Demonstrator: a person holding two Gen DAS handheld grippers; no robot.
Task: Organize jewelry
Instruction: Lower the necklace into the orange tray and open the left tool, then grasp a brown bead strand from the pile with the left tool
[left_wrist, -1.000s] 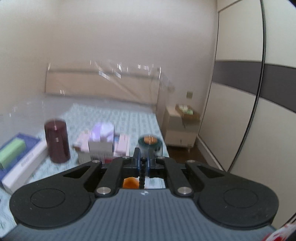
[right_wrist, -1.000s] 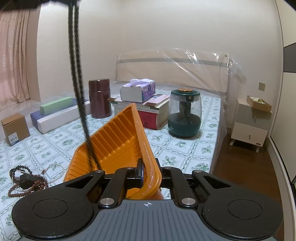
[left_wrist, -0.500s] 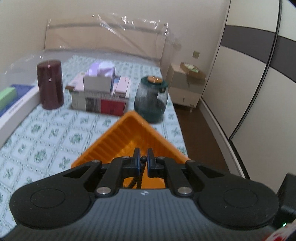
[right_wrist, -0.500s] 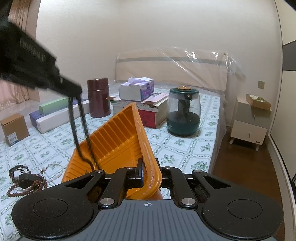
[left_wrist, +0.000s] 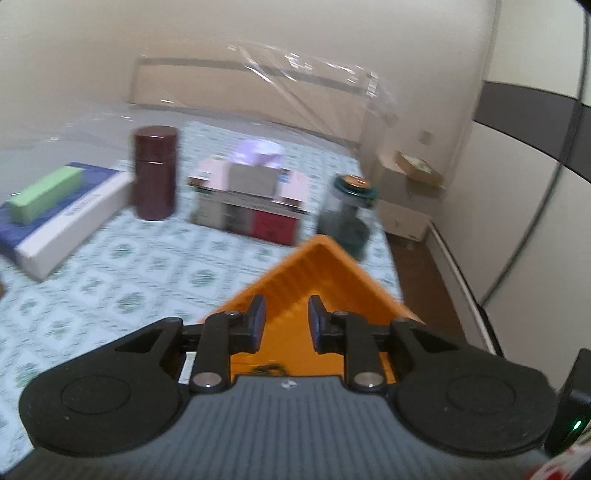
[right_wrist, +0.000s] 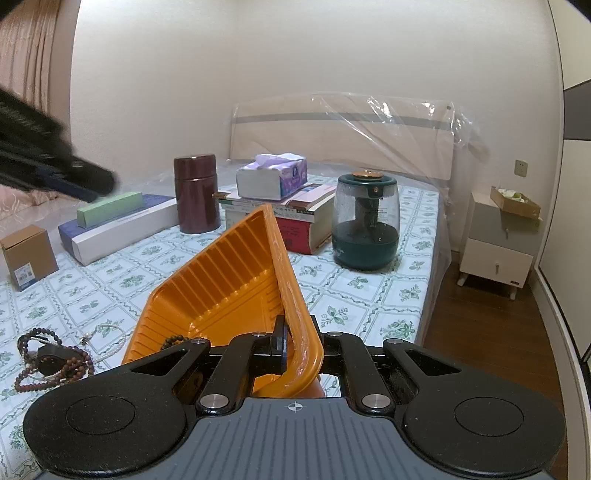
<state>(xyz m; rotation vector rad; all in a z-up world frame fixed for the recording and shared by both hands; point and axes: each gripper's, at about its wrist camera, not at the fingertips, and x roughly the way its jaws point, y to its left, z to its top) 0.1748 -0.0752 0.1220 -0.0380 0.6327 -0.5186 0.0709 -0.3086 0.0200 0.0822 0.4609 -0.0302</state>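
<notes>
My right gripper (right_wrist: 295, 354) is shut on the near rim of an orange ribbed tray (right_wrist: 229, 291) and holds it tilted up above the bed. A dark bead necklace (right_wrist: 173, 341) lies in the tray's low corner; it also shows in the left wrist view (left_wrist: 267, 368). My left gripper (left_wrist: 284, 325) is open and empty just above the tray (left_wrist: 317, 273). It shows as a dark blur at the left of the right wrist view (right_wrist: 55, 173). More brown bead strands (right_wrist: 51, 360) and a thin pearl chain (right_wrist: 107, 332) lie on the bedsheet left of the tray.
On the bed stand a maroon canister (right_wrist: 195, 194), a tissue box (right_wrist: 273, 177) on stacked books (right_wrist: 295, 218), a green glass jar (right_wrist: 365, 221), long flat boxes (right_wrist: 118, 225) and a small cardboard box (right_wrist: 27, 256). A nightstand (right_wrist: 498, 243) is at the right.
My left gripper lowered the dark bead necklace into the tray, opened and let it go, then drew back up and left. The right gripper kept hold of the tray.
</notes>
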